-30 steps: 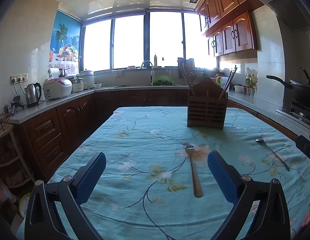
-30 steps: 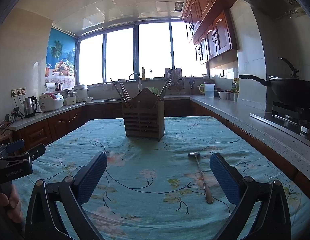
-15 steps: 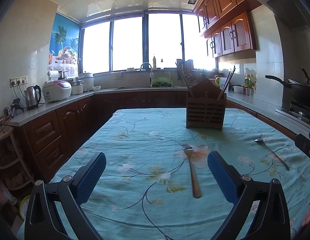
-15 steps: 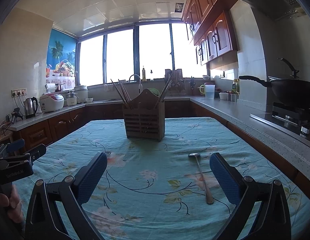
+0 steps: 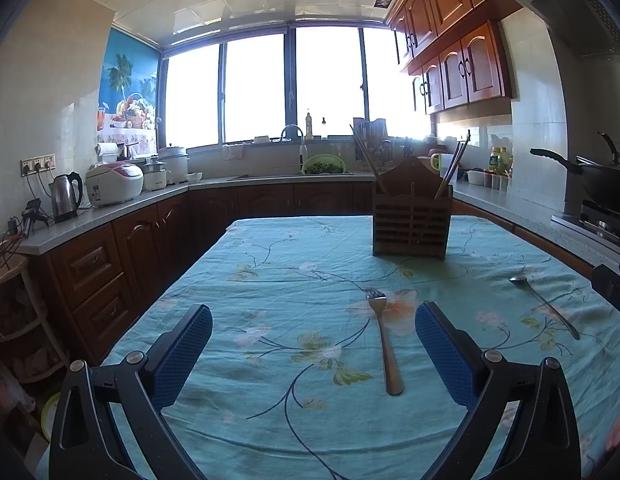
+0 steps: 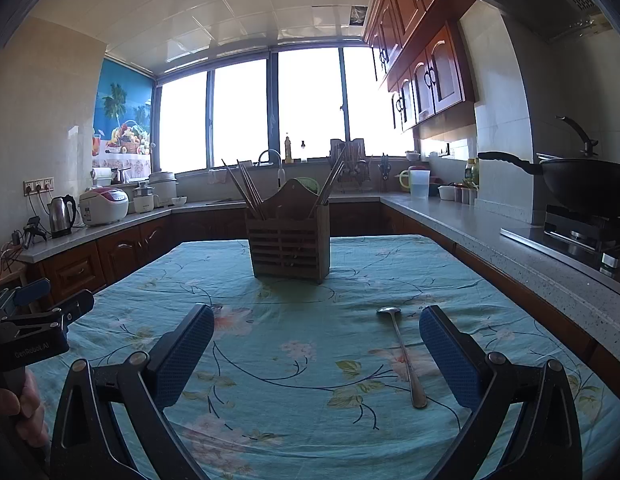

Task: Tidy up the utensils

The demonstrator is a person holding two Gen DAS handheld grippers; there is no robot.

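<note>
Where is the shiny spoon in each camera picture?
Left wrist view: the spoon lies far right on the tablecloth, outside the right finger.
Right wrist view: the spoon lies right of centre, just inside the right finger.
Shared landmark: the wooden utensil holder stands behind it.

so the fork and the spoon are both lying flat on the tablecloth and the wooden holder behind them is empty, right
Not quite. The fork and the spoon do lie flat on the tablecloth, but the wooden holder is not empty: chopsticks stick up out of it at both ends, clearest in the right wrist view.
</note>
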